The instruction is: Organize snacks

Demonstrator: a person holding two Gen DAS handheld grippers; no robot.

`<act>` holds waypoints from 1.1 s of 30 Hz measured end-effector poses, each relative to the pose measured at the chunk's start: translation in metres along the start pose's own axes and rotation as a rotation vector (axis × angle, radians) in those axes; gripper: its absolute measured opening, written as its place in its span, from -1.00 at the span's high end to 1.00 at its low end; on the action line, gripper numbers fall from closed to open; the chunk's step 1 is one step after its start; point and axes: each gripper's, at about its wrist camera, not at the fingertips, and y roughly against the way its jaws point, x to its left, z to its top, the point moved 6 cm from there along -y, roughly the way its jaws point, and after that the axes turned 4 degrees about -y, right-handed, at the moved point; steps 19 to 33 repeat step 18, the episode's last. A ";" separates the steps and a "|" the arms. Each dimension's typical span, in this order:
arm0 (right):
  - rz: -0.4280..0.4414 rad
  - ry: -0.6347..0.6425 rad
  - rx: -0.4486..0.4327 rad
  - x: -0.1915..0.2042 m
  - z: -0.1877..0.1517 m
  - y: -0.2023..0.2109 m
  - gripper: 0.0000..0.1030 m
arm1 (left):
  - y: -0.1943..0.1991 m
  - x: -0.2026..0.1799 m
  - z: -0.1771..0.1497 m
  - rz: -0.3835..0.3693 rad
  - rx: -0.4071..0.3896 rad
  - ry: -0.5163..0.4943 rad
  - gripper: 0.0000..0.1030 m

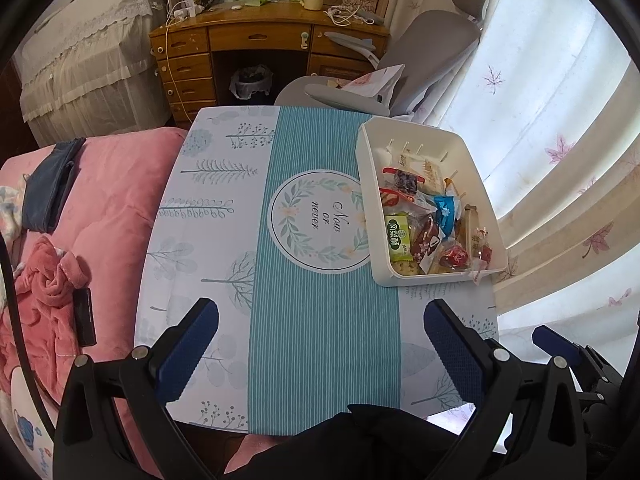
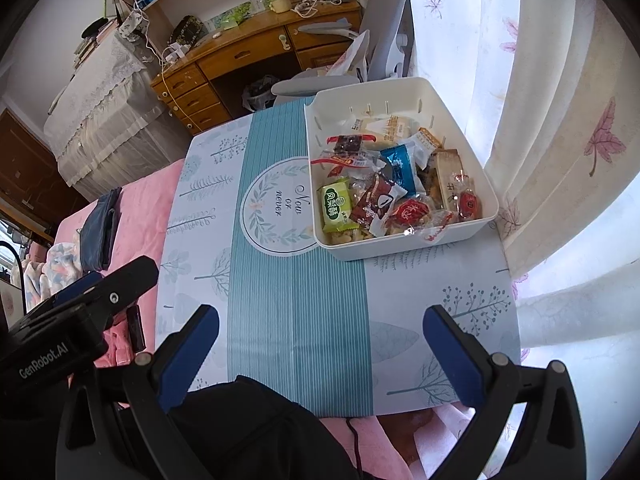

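Note:
A white plastic bin [image 1: 482, 184] [image 2: 448, 100] stands at the far right of a small table covered by a teal-and-white cloth [image 1: 320, 320] [image 2: 296, 300]. It holds several wrapped snacks, among them a green packet [image 1: 398, 238] [image 2: 338, 208], a blue packet [image 1: 445, 210] [image 2: 400, 166] and a red round candy [image 1: 454, 257] [image 2: 469, 204]. My left gripper [image 1: 320, 340] is open and empty above the near part of the cloth. My right gripper [image 2: 320, 340] is open and empty, also over the near part. The left gripper [image 2: 100, 284] shows at the left of the right wrist view.
A pink quilt [image 1: 108, 200] with a dark blue pouch [image 1: 48, 188] lies left of the table. A grey office chair [image 1: 432, 52] and a wooden desk [image 1: 256, 40] stand beyond it. Patterned curtains [image 1: 560, 140] hang on the right.

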 end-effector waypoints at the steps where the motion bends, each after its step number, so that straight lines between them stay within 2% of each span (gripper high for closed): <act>1: -0.001 0.001 0.003 0.000 0.001 -0.001 -0.99 | -0.001 0.001 0.000 -0.001 0.000 0.001 -0.98; 18: 0.007 0.025 0.075 0.021 -0.005 -0.025 -0.99 | -0.014 0.026 -0.006 0.010 0.037 0.051 -0.98; 33: 0.007 0.025 0.075 0.021 -0.005 -0.025 -0.99 | -0.014 0.026 -0.006 0.010 0.037 0.051 -0.98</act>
